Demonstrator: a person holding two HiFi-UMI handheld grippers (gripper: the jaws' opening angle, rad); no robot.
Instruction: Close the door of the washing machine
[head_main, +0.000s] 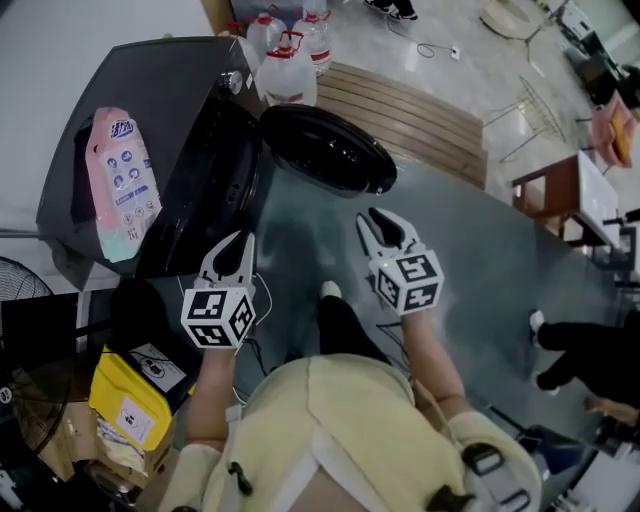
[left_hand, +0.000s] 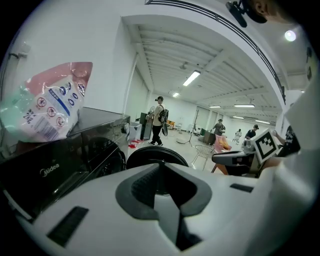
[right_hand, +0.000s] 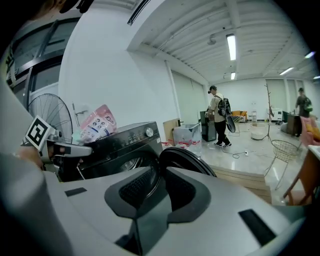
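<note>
Grey floor (head_main: 480, 250), washer door (head_main: 330, 150) open; L tool (head_main: 243, 240) clenched empty, R tool (head_main: 368, 218) part-open, empty.

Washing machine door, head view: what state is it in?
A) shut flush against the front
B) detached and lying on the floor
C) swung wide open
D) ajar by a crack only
C: the round door stands swung far out from the front of the washing machine, hanging over the floor and leaving the drum opening uncovered.
</note>
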